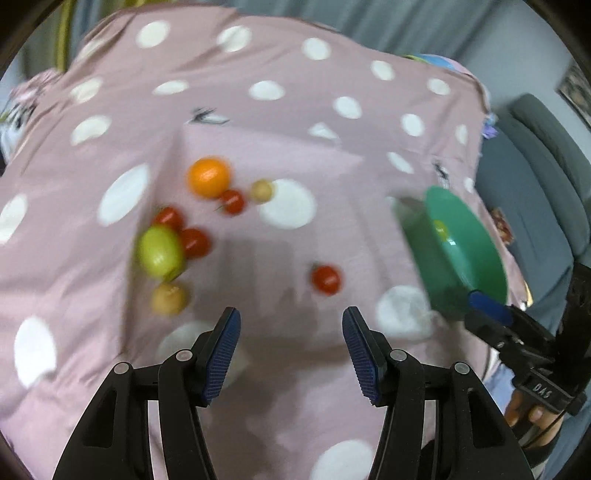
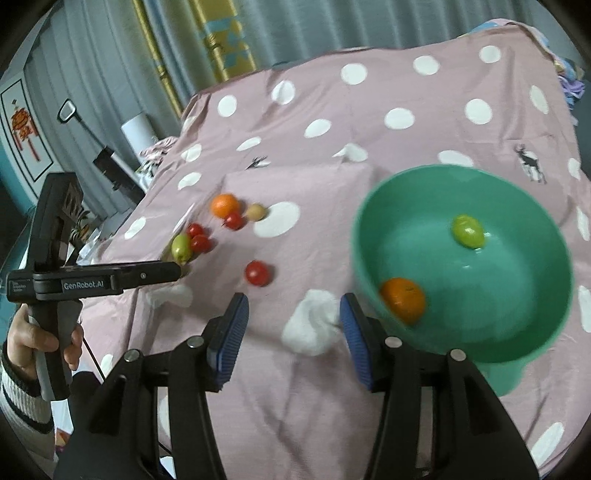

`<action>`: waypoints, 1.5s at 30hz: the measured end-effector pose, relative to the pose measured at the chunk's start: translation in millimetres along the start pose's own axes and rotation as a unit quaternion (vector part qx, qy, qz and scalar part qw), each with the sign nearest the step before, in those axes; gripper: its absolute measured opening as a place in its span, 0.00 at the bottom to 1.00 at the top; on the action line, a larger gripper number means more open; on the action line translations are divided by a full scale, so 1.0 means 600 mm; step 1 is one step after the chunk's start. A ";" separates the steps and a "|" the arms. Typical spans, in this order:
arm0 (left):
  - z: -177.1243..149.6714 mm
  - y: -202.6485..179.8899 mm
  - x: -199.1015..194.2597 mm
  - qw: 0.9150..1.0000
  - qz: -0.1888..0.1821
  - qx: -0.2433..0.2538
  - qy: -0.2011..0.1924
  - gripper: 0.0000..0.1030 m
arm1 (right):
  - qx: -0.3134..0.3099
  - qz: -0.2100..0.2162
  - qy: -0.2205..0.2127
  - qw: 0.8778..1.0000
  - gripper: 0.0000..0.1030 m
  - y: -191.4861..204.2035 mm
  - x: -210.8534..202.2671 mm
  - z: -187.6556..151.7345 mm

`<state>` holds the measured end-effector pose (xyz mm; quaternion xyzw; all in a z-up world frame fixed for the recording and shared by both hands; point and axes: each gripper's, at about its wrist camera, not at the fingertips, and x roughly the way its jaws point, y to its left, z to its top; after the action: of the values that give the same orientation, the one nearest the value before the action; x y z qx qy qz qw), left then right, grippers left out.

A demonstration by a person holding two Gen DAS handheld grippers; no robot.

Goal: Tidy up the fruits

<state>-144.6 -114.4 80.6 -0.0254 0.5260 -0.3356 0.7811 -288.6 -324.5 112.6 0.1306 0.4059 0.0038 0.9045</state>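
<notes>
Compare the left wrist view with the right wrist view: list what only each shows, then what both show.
Only the left wrist view: the tan fruit nearest the left tool, and the right tool at the bowl.

Only the right wrist view: the orange inside the bowl, the right tool's own open jaws, and the curtains.

Both: the dotted cloth, the loose orange, the lone tomato, the green fruit on the cloth, and a green fruit in the bowl.

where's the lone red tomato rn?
The lone red tomato lies on the spotted pink cloth, apart from the fruit cluster, left of the green bowl and just ahead of the open left gripper.
</notes>
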 end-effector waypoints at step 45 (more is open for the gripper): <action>0.100 0.043 0.060 0.996 0.005 0.083 -0.019 0.55 | -0.105 0.006 0.112 0.988 0.35 0.069 0.239 0.055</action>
<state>-73.4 -132.8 68.3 0.0353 0.4817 -0.3736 0.7919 -164.2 -276.2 38.2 0.0358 0.5014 0.0665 0.8619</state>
